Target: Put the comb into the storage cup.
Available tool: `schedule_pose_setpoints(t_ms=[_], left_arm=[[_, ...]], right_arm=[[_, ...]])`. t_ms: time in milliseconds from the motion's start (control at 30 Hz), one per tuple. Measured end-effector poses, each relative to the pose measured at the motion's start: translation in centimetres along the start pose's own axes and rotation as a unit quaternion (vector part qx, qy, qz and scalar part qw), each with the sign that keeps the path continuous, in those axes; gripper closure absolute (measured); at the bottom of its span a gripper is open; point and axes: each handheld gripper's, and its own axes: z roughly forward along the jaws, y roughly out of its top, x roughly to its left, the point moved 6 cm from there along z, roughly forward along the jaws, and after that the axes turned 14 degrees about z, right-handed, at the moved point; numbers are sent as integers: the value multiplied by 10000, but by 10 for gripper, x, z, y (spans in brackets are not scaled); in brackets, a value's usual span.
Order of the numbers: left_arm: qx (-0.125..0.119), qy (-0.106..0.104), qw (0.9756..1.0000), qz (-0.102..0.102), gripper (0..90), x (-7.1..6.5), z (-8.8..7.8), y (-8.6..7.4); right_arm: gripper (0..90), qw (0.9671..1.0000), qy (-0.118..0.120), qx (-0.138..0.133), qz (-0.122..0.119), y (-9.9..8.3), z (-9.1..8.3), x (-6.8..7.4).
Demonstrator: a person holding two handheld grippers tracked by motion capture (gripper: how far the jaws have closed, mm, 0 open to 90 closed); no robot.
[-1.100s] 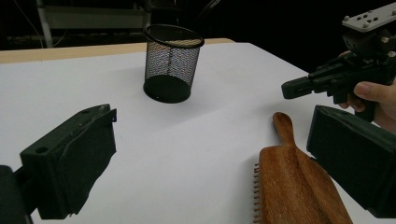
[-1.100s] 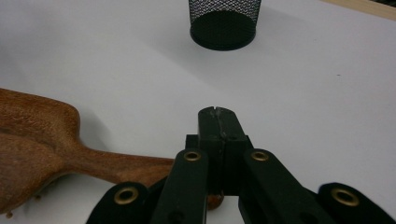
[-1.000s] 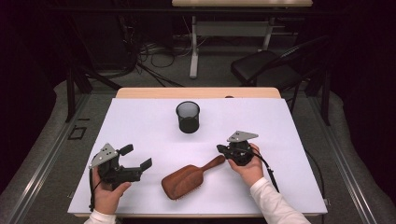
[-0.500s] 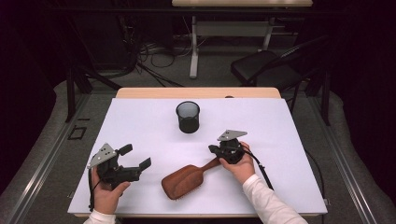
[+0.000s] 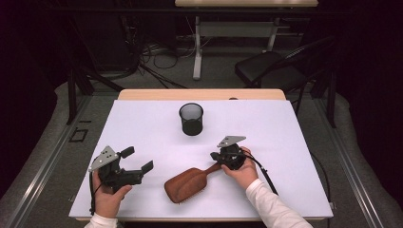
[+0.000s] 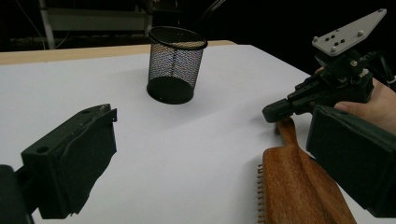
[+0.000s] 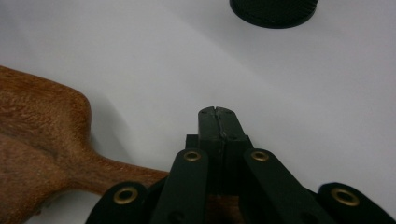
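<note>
Now the right claw [image 7: 218,112] is pressed closed over the wooden hairbrush [image 5: 187,183] handle, holding nothing, while the left claw [image 5: 138,159] gapes wide beside it

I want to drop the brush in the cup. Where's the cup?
In the high view the cup stands upright mid-table, beyond the brush and both grippers, nearer the far edge.
</note>
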Motion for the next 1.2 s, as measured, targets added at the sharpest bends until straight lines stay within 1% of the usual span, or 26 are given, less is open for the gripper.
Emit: schedule_pose_setpoints(t_ms=[100, 333, 400, 533, 733, 1067, 1200], left_arm=[[0, 3, 10000, 0, 16, 1, 0, 0], [6, 14, 10000, 34, 15, 1, 0, 0], [-3, -1, 10000, 32, 16, 1, 0, 0], [-16, 18, 10000, 48, 16, 1, -1, 0], [-4, 27, 10000, 63, 16, 0, -1, 0], [-6, 38, 10000, 60, 16, 0, -1, 0], [-10, 32, 10000, 60, 16, 0, -1, 0]], right_arm=[[900, 10000, 18, 75, -53, -3, -1, 2], [900, 9997, 12, 250, -32, -10, -5, 2], [900, 9995, 0, 294, -60, -13, -7, 2], [900, 9994, 17, 332, -31, -17, -11, 4], [900, 9994, 70, 342, 24, -25, -18, 7], [900, 9992, 155, 355, -24, -35, -28, 15], [900, 9992, 220, 336, 39, -40, -32, 20]])
